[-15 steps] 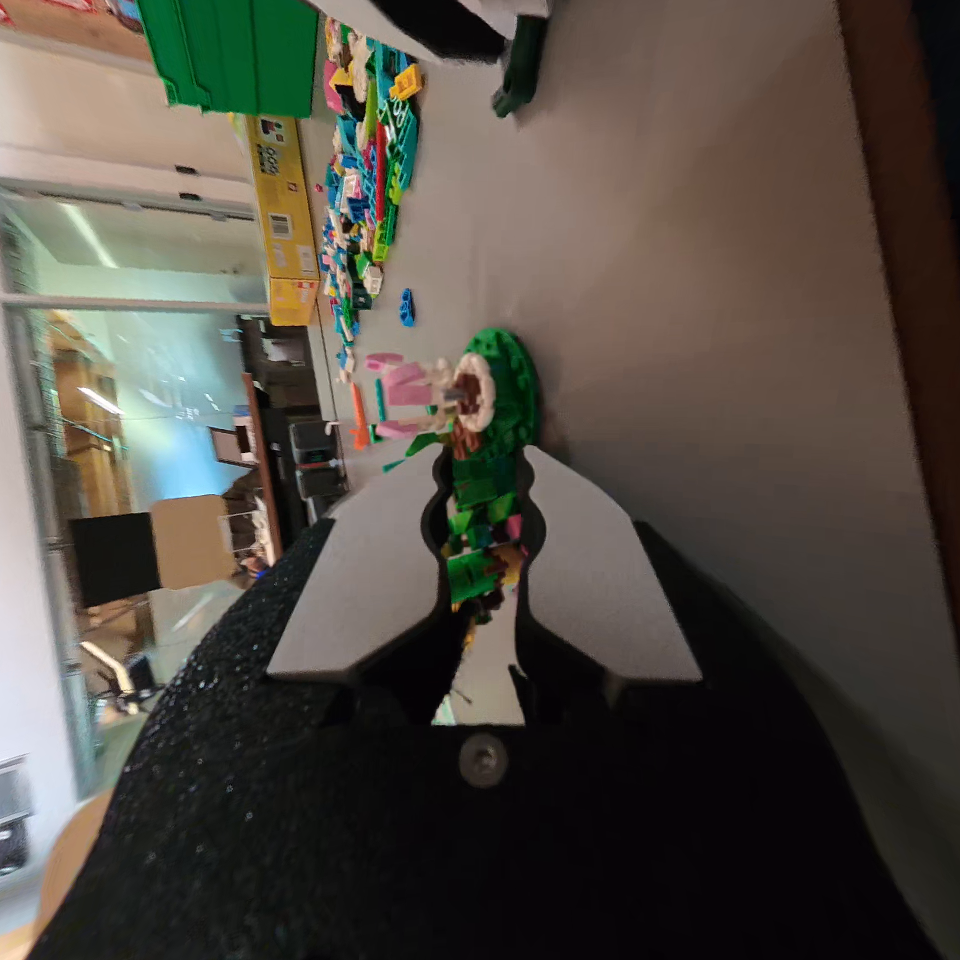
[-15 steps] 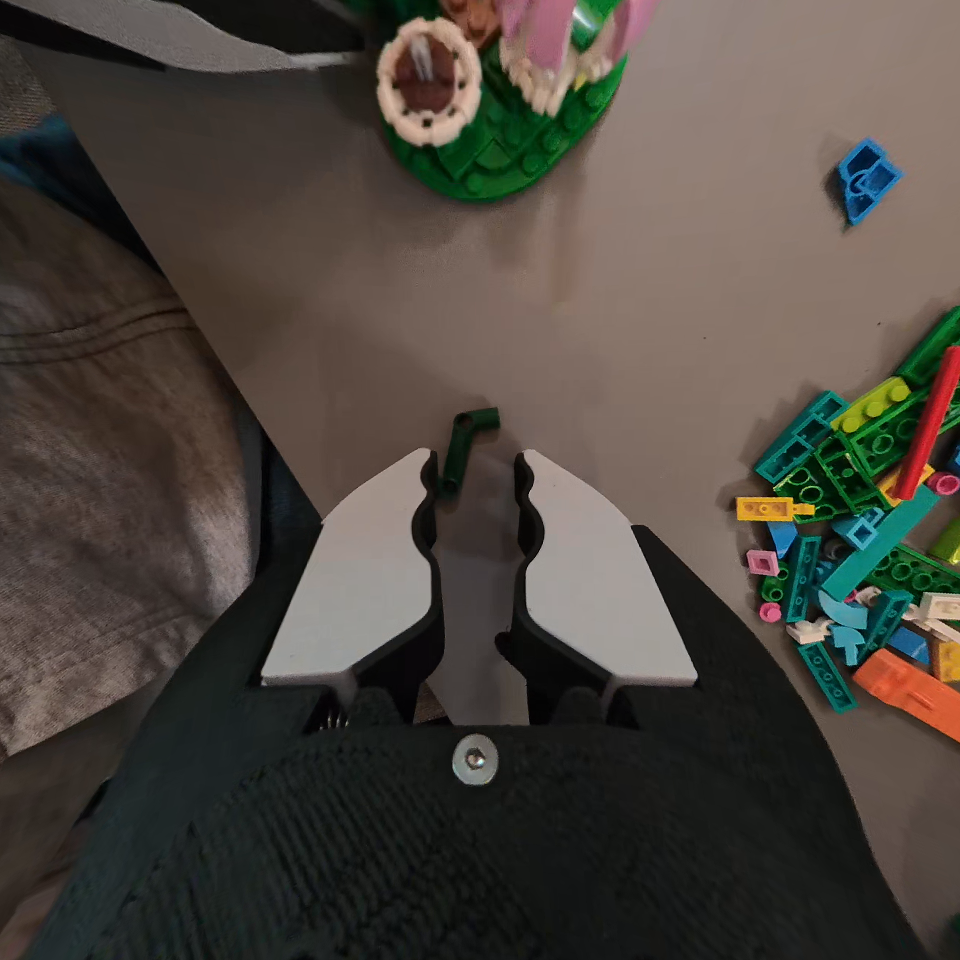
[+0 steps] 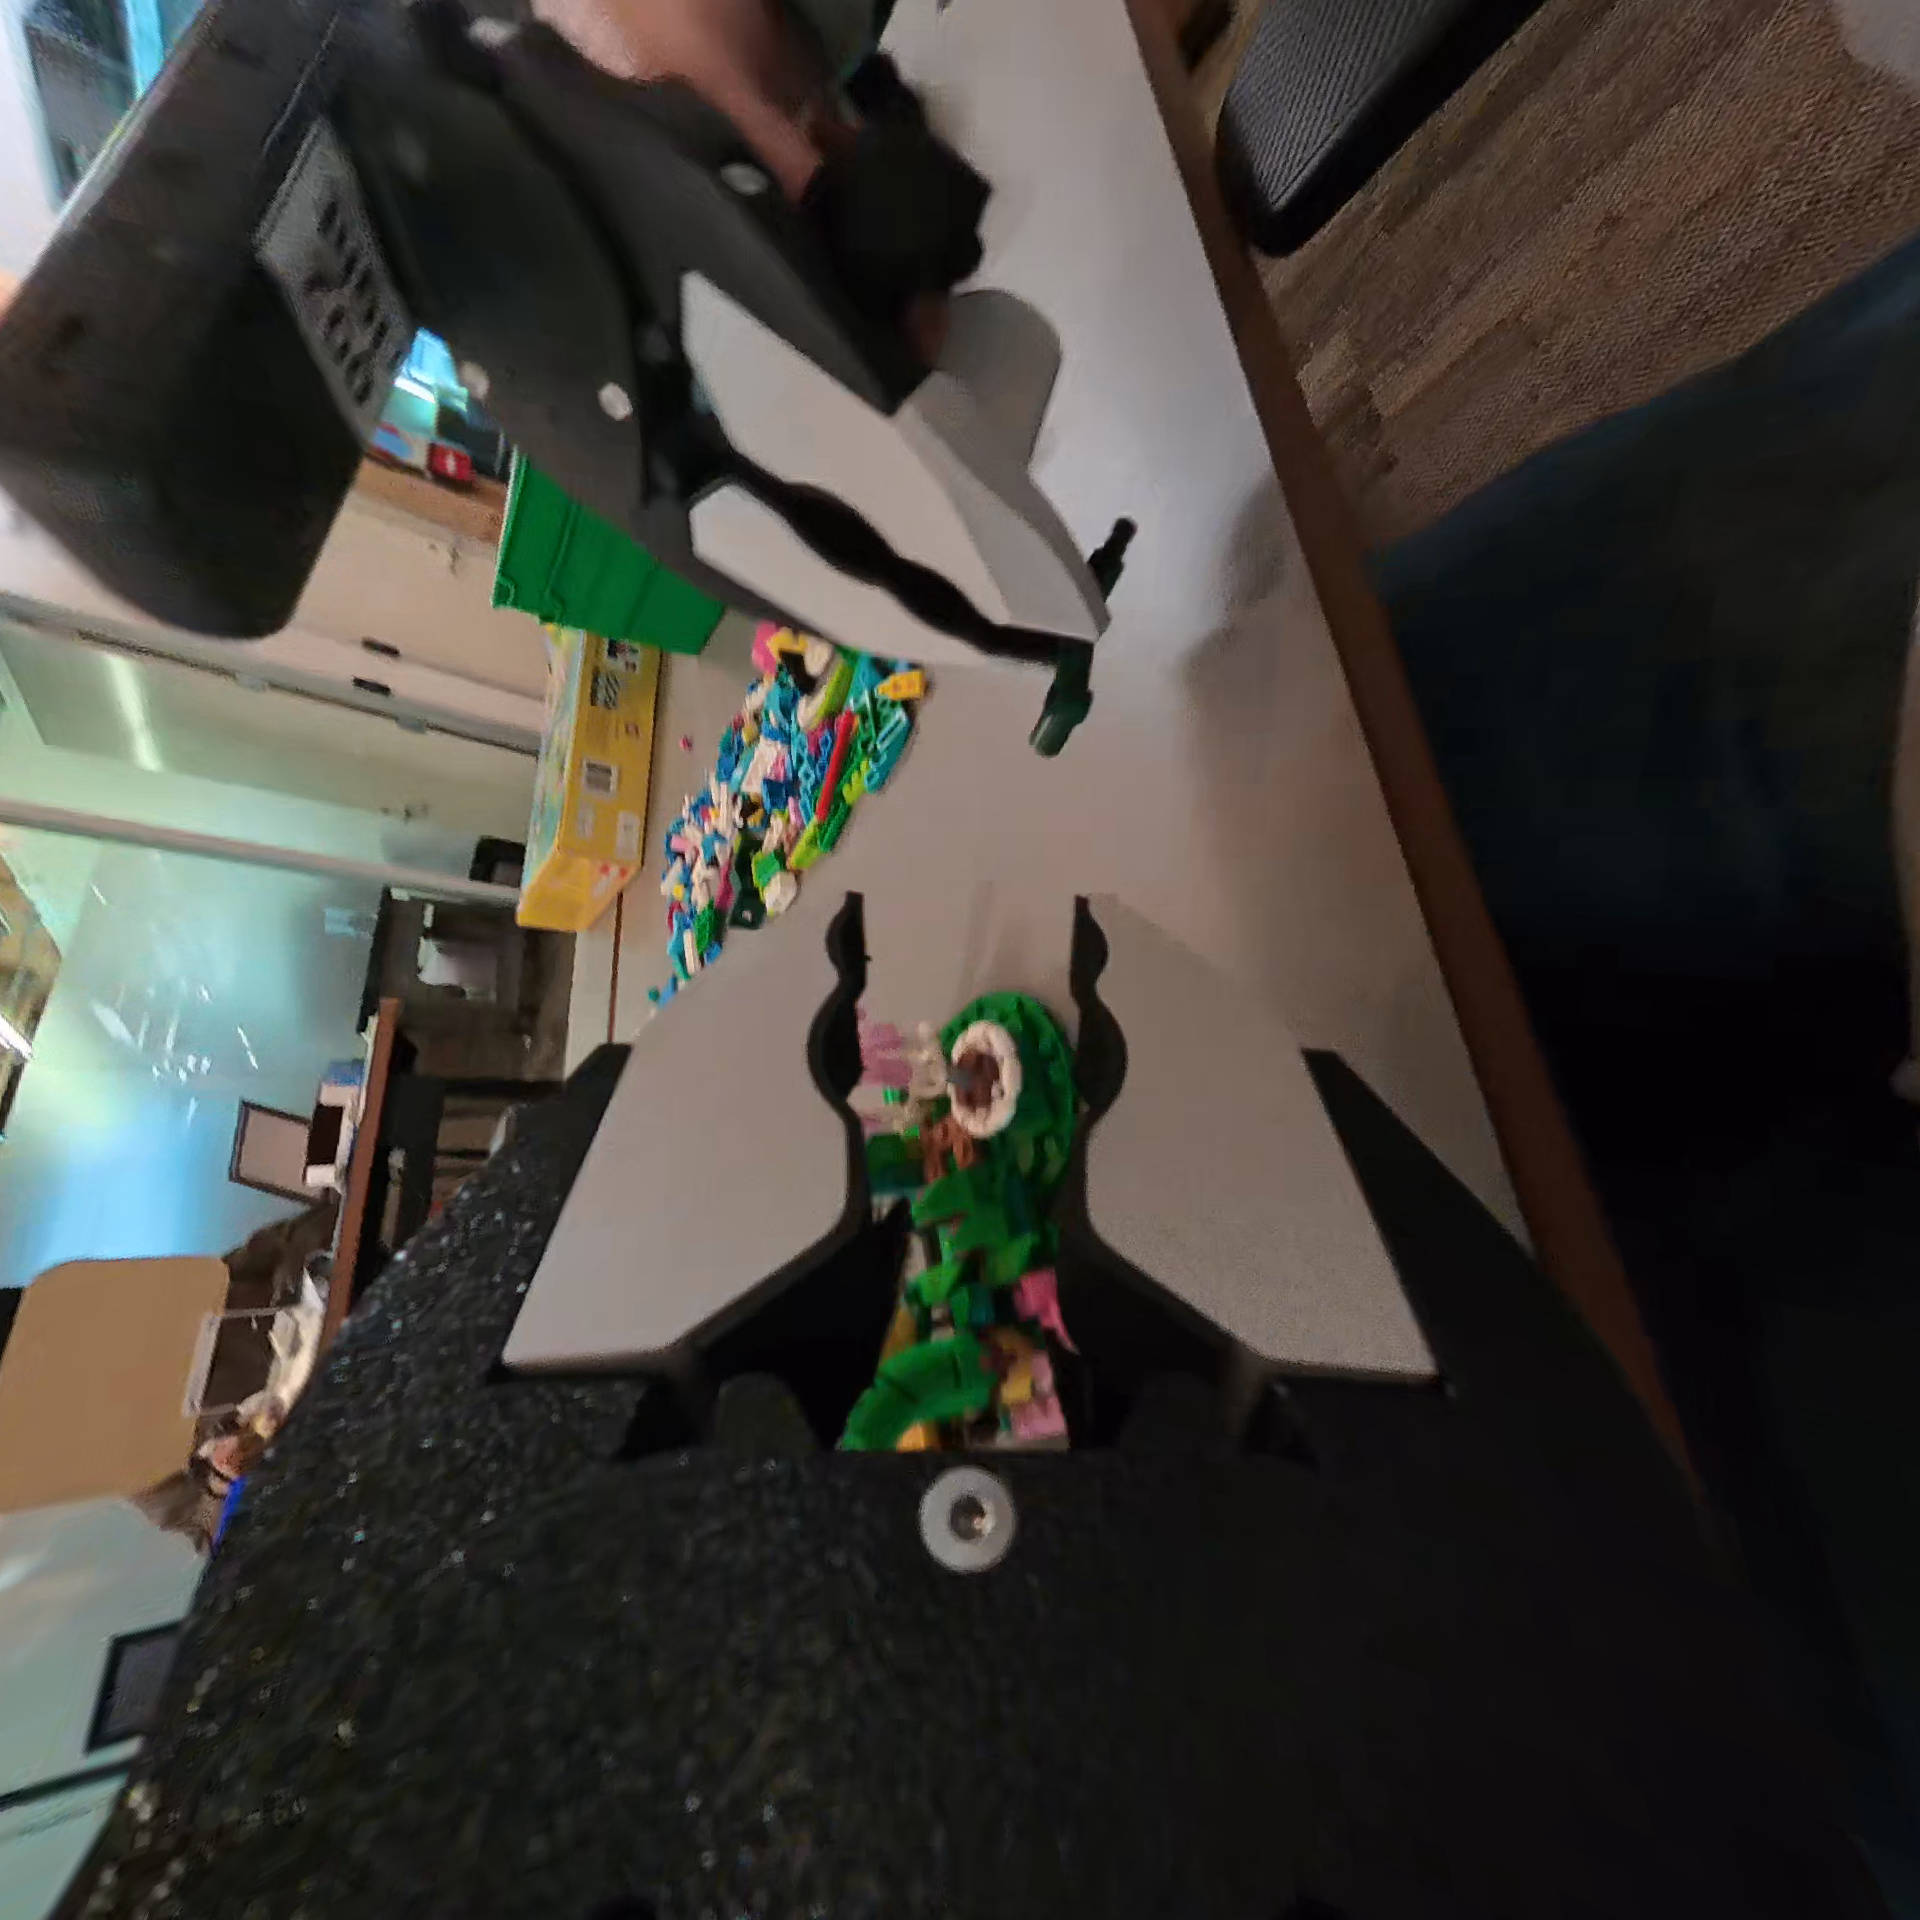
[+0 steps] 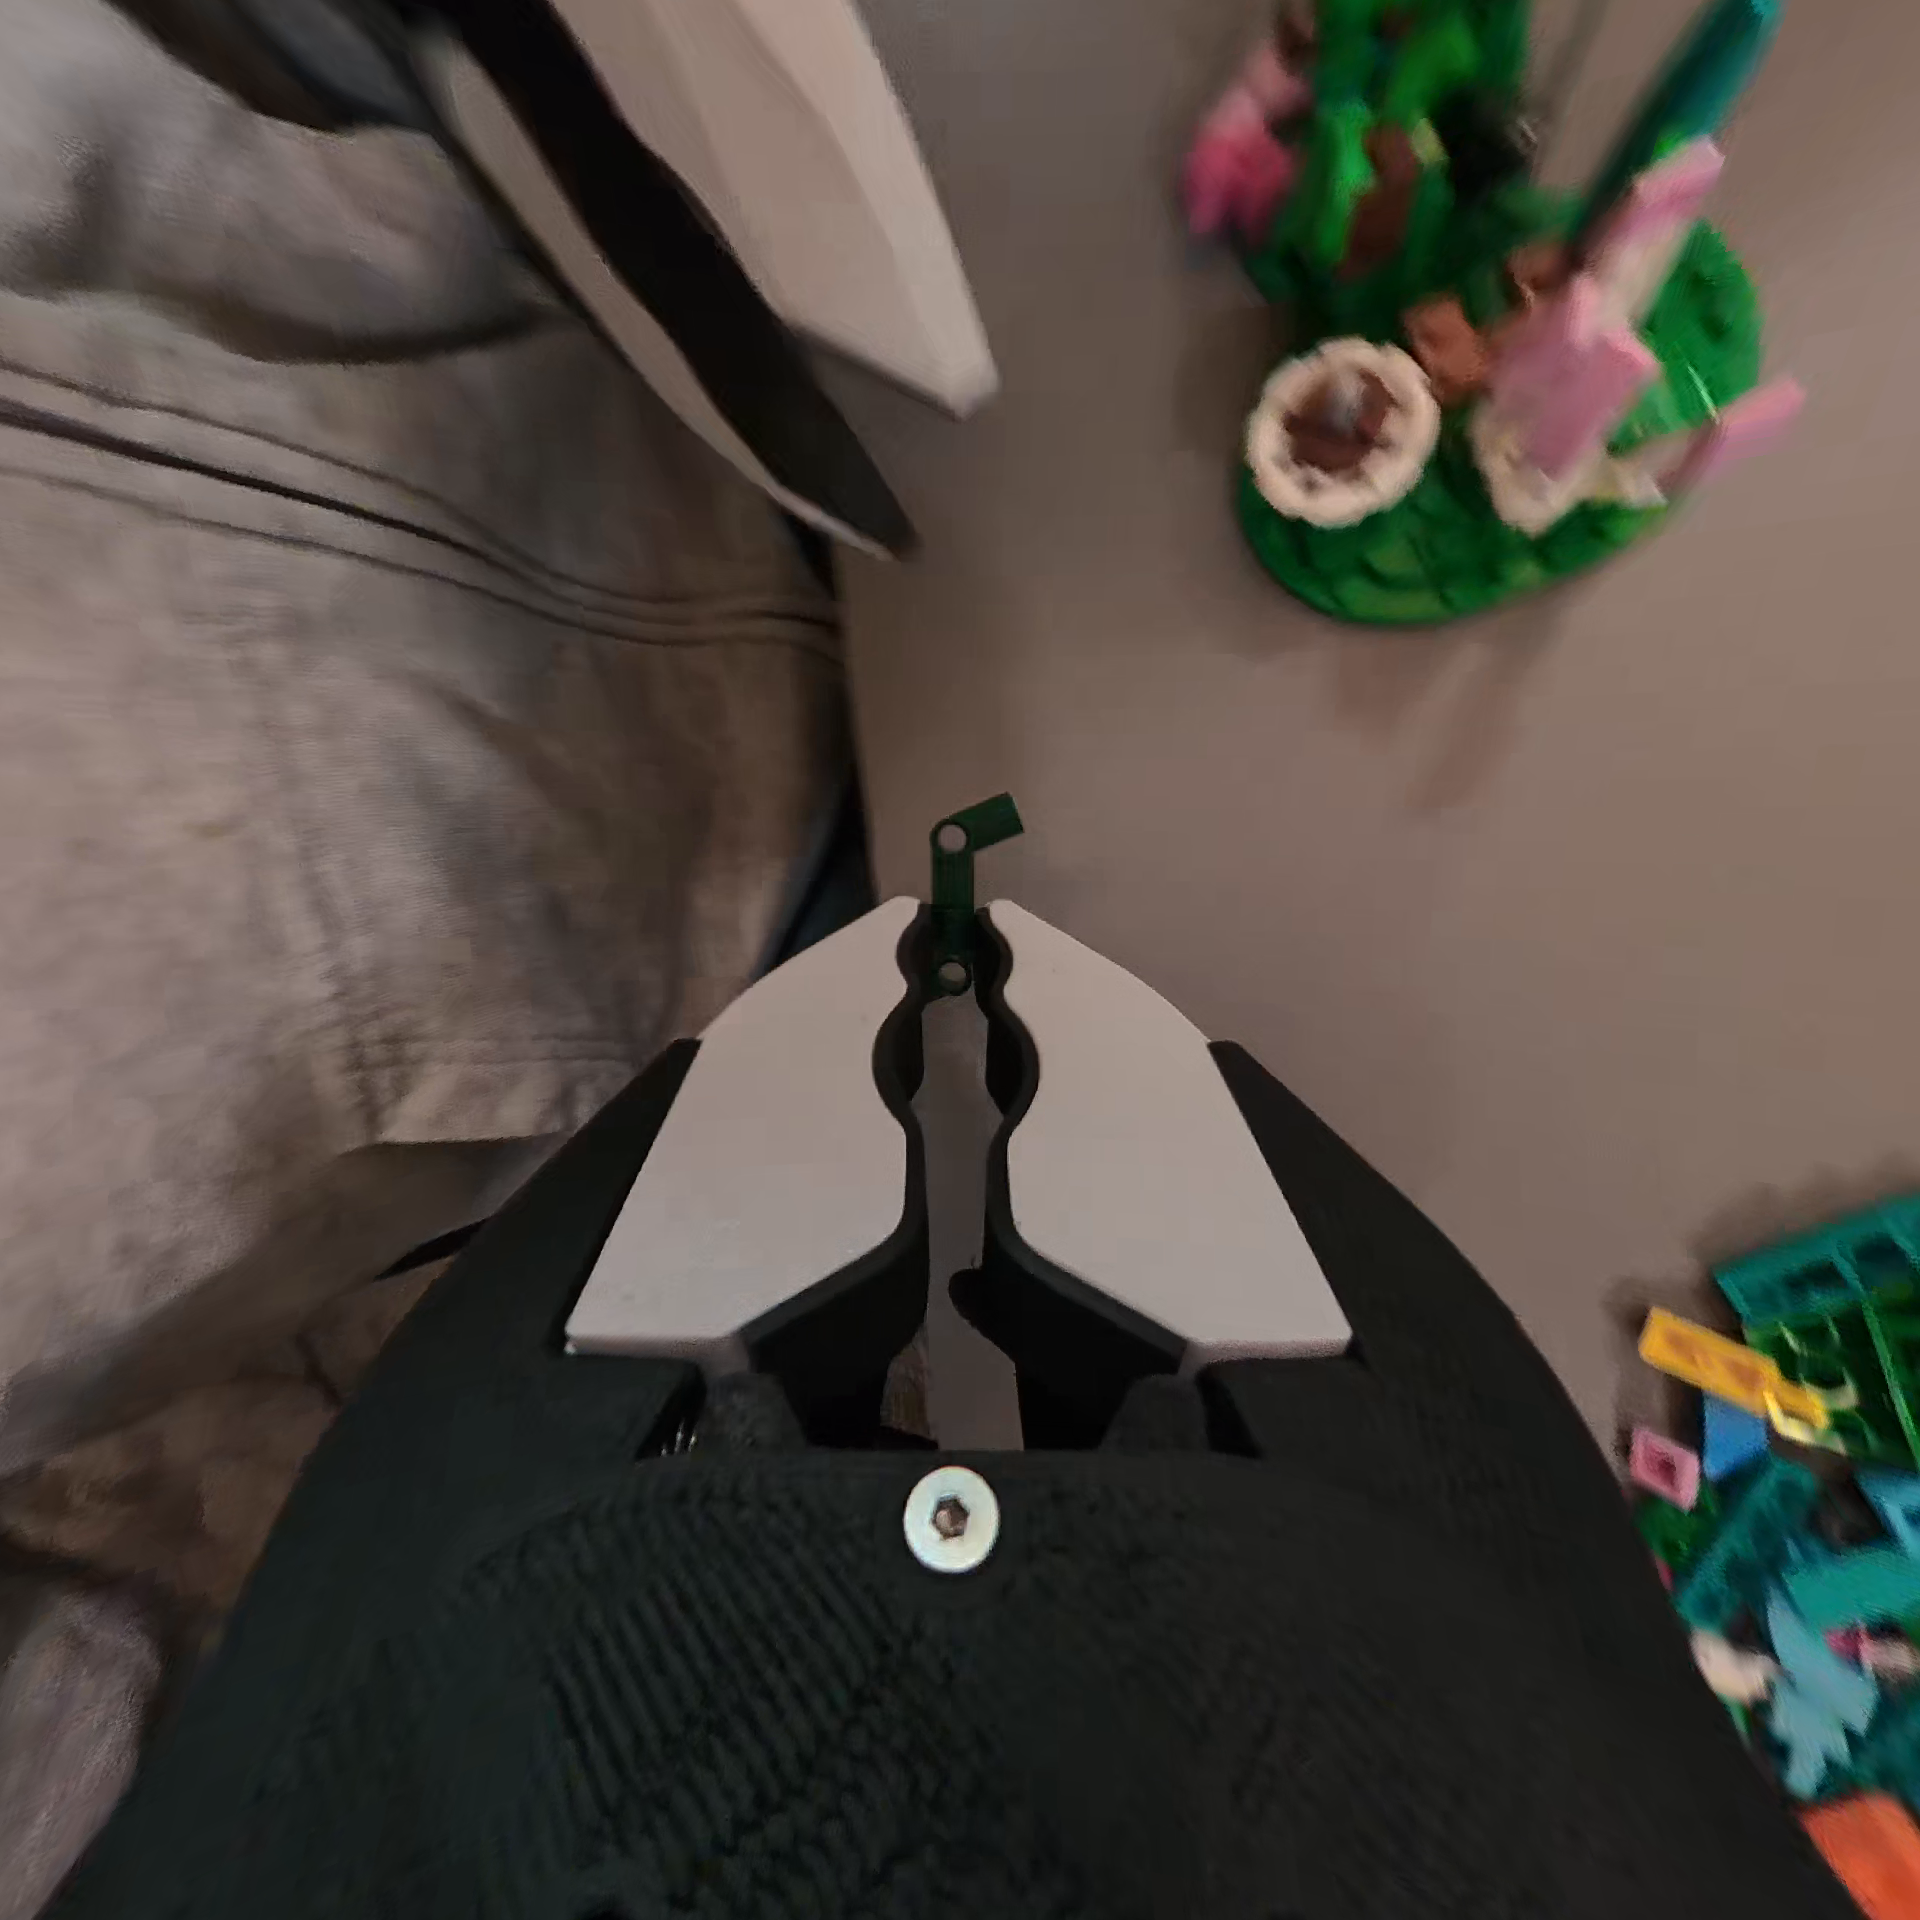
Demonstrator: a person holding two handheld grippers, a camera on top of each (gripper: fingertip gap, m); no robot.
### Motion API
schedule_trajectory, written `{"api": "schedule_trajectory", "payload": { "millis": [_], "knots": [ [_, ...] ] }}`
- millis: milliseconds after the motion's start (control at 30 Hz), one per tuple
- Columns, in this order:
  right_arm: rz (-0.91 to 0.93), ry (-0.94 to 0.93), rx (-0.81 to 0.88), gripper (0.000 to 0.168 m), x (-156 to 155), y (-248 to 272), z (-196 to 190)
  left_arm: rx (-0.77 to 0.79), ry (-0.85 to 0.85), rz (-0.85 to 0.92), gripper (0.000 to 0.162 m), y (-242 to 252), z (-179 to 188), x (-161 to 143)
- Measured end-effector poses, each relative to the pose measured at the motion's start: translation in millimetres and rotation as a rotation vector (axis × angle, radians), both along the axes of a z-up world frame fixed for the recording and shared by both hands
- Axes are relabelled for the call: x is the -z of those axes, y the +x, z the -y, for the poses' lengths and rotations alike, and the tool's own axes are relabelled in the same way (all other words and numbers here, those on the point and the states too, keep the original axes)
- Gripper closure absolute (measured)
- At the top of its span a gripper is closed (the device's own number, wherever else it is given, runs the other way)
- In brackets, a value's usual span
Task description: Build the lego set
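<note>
While the grey table (image 4: 1195,831) lies bare between its near edge and the build, each gripper has its own work.

Along that edge sits a person's grey garment (image 4: 364,675). The green flower model (image 4: 1475,416) stands well in from it, with the loose brick pile (image 4: 1818,1507) near the right. The left gripper (image 3: 966,935), fingers spread wide, frames the model without visibly touching it. The right gripper (image 4: 954,914) is clamped on a small dark green angled connector (image 4: 961,873), which juts past its tips over bare tabletop.
</note>
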State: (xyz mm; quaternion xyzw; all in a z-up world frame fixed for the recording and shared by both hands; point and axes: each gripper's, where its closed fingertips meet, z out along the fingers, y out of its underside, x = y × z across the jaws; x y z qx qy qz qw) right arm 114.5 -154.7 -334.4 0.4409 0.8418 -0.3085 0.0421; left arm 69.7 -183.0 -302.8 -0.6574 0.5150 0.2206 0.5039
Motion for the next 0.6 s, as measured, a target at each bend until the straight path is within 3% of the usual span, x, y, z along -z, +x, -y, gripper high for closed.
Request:
{"api": "schedule_trajectory", "payload": {
  "millis": [33, 167, 600],
  "knots": [
    [-0.006, -0.045, -0.034, 0.163, -7, 0, 5, 0.016, 0.017, -0.016, 0.120, 5, -4, 1],
    [-0.027, -0.127, -0.089, 0.162, -24, -5, 15, 0.085, 0.123, -0.130, 0.122, 27, -11, -2],
    [-0.019, -0.181, -0.152, 0.162, -34, -3, 18, 0.058, 0.154, -0.125, 0.155, 27, -19, -4]
  ]
}}
